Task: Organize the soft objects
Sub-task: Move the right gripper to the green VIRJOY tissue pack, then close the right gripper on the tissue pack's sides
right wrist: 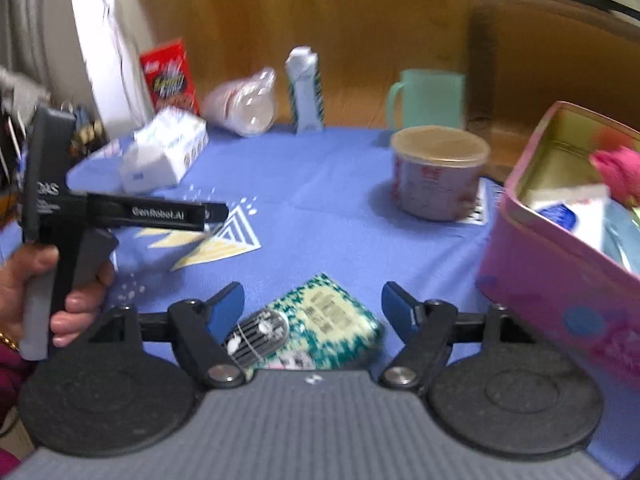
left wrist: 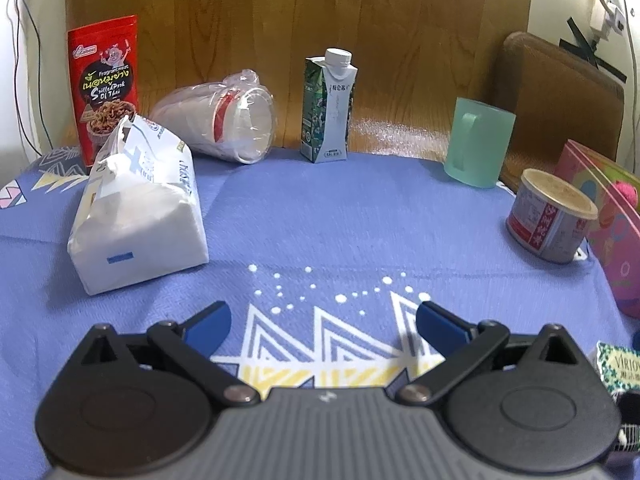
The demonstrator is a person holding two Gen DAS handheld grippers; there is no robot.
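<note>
A white soft tissue pack (left wrist: 138, 216) lies on the blue cloth, ahead and left of my left gripper (left wrist: 322, 322), which is open and empty above the cloth. In the right wrist view my right gripper (right wrist: 313, 306) is open over a green-and-white patterned packet (right wrist: 328, 320) with a small black-and-white striped item (right wrist: 258, 338) on its near left. The packet's corner shows in the left wrist view (left wrist: 620, 364). A pink tin box (right wrist: 560, 280) at the right holds a pink fluffy thing (right wrist: 618, 170) and white-and-blue packs (right wrist: 576, 212). The tissue pack also shows in the right wrist view (right wrist: 164, 156).
At the back stand a red noodle packet (left wrist: 106, 84), a bagged stack of cups on its side (left wrist: 224, 120), a green-white carton (left wrist: 328, 108) and a green mug (left wrist: 478, 142). A can (left wrist: 550, 216) sits by the pink box (left wrist: 600, 216). The left gripper's handle (right wrist: 60, 220) is at left.
</note>
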